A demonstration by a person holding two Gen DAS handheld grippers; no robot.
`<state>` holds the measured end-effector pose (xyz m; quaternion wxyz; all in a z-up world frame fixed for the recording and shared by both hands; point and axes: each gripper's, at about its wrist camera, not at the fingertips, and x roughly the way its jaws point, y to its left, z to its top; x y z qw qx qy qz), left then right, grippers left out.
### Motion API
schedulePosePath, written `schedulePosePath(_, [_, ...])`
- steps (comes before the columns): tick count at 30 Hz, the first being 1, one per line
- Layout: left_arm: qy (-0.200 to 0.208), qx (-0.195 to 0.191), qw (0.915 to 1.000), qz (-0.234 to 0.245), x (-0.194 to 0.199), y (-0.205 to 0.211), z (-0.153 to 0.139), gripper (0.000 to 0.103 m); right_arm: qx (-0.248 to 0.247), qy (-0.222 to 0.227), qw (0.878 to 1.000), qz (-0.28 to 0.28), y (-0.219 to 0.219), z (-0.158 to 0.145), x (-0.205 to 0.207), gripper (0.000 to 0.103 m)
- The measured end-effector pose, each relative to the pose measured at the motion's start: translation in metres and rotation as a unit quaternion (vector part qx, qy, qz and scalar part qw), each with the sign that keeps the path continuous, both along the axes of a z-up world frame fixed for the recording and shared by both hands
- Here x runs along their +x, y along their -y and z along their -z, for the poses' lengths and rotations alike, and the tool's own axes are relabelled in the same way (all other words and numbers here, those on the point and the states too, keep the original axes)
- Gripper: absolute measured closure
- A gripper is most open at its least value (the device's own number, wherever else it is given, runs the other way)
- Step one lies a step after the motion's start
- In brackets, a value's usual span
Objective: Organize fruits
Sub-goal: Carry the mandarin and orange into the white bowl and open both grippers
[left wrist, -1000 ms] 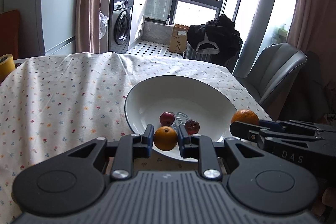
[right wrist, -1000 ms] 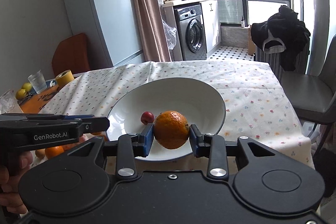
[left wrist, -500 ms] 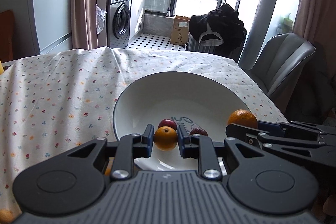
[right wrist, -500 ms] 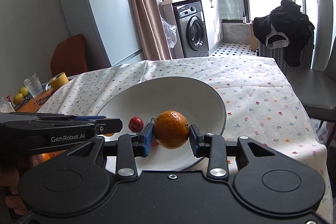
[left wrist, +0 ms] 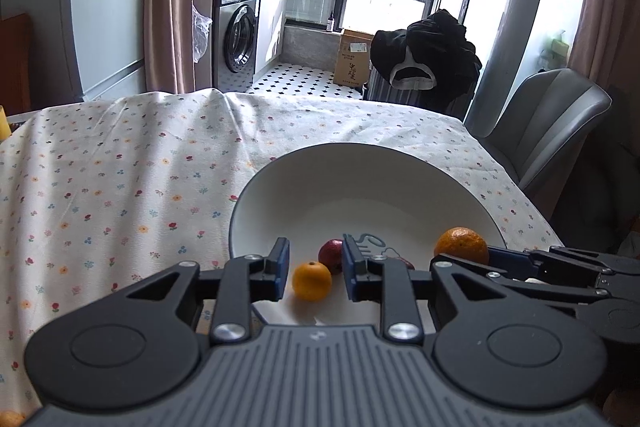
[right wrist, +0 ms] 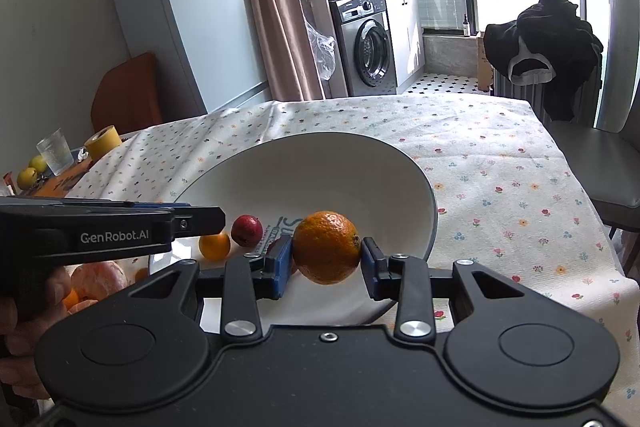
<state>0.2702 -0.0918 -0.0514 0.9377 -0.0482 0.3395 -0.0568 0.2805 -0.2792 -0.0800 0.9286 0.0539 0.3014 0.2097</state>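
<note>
Bowl [left wrist: 400, 163]: 1 small orange [left wrist: 312, 281], 2 red fruits [left wrist: 330, 254].

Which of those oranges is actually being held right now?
The bigger orange, clamped between the right gripper jaws above the white bowl. The small orange lies free in the bowl, between the left gripper's open jaws.

White bowl [right wrist: 424, 187]: far half bare, open from above. Near half crowded: small orange [left wrist: 312, 281], red fruit [right wrist: 247, 225], both grippers overhead.
</note>
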Motion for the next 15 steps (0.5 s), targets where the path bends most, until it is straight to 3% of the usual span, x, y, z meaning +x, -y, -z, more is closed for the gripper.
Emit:
schedulePosePath(4, [0.009,0.002,0.9999,-0.012,-0.011,-0.007,-0.010,0.069,0.001,0.014,1.000,0.008,0.001,-0.009,-0.007,0.063])
schedulePosePath(9, [0.022,-0.001,0.9992,-0.034,-0.028,-0.019,-0.021,0.043,0.005,0.034,0.999,0.016,0.005,-0.025,-0.018,0.052])
schedulePosePath(15, [0.043,0.013,0.9969,-0.066,-0.047,-0.031,-0.033,0.021,0.014,0.047,0.999,0.017,0.008,-0.037,-0.033,0.039])
